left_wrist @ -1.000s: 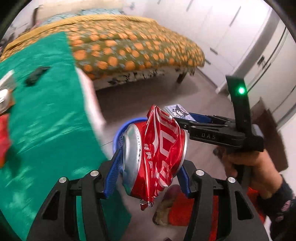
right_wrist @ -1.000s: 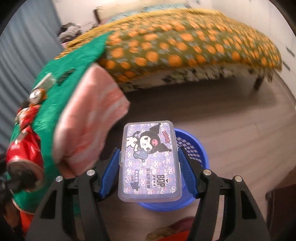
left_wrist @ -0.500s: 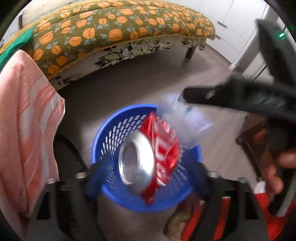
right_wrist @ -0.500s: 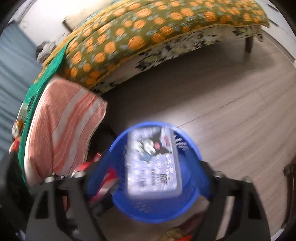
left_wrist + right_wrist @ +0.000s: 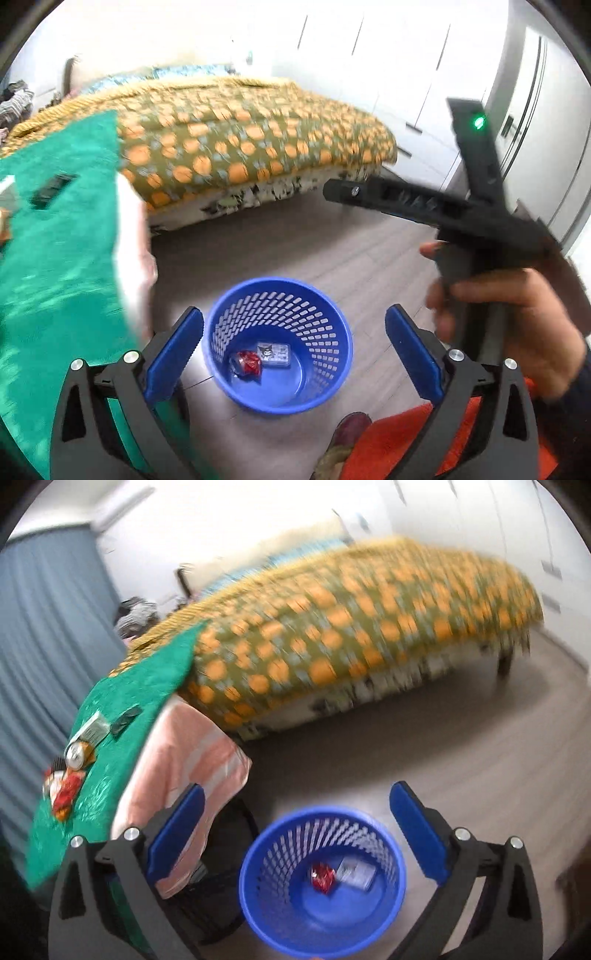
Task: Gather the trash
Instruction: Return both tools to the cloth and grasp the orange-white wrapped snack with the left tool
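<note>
Both pieces of trash are now lying at the bottom of the round blue perforated plastic basket (image 5: 334, 341) — a second ago we were clamping the crushed red aluminium can (image 5: 246, 363) in the left gripper (image 5: 294, 347) and the small clear plastic box with a cartoon label (image 5: 274, 353) in the right gripper (image 5: 297, 829). We are seeing the can and the box side by side on the basket floor, the can to the left. We are opening the left gripper's jaws, nothing between its blue pads, the basket showing below the gap. We are opening the right gripper's jaws too, wide and empty, above the same basket. In the left wrist view the person's right hand (image 5: 517, 321) is gripping the black handle of the right gripper. Beside the basket a green cloth (image 5: 122, 716) is covering a surface — on it more litter is lying: a silver-topped can (image 5: 77, 755), a red and orange wrapper (image 5: 62, 794) and a small dark flat object (image 5: 125, 718). A pink striped fabric (image 5: 188, 753) is hanging from under the cloth's edge. Behind, a bed with an olive, orange-spotted cover (image 5: 240, 147) is standing on the grey wooden floor (image 5: 332, 243).
</note>
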`<state>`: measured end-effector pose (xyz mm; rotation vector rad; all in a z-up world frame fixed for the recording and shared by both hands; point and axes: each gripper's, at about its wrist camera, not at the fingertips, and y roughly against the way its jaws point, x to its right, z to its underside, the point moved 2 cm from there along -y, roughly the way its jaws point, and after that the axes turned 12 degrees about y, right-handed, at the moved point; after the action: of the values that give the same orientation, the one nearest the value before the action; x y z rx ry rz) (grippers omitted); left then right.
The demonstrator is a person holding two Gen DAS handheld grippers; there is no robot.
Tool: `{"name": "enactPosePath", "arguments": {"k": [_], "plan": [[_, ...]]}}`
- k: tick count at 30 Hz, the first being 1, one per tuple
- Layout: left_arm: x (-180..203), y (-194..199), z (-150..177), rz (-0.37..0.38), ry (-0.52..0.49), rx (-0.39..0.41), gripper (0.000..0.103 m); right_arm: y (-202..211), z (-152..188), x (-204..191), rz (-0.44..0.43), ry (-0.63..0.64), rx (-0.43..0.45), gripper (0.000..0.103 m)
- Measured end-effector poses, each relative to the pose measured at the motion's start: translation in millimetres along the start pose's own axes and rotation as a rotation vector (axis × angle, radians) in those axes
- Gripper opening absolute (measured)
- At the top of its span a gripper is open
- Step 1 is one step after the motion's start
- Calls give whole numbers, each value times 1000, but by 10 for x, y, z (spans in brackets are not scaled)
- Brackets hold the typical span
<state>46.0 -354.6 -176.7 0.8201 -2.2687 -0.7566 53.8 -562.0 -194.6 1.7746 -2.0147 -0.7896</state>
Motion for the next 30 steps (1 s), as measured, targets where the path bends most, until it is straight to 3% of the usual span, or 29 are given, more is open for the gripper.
{"name": "enactPosePath", "arguments": {"k": [5,15,22,30], "plan": [[-393,567,130,-63,22,-9,98,134,-71,-494,23,137,35,98],[-1749,1417,372,-275,178,33,98,255,121,-1976,-168,259,32,98],[-2291,1510,183,-323,315,73,98,158,239,-2602,-198,317,19,97],[-2557,1283,-280,-418,378,156,96,28,304,-2615,-201,355,16,92]]}}
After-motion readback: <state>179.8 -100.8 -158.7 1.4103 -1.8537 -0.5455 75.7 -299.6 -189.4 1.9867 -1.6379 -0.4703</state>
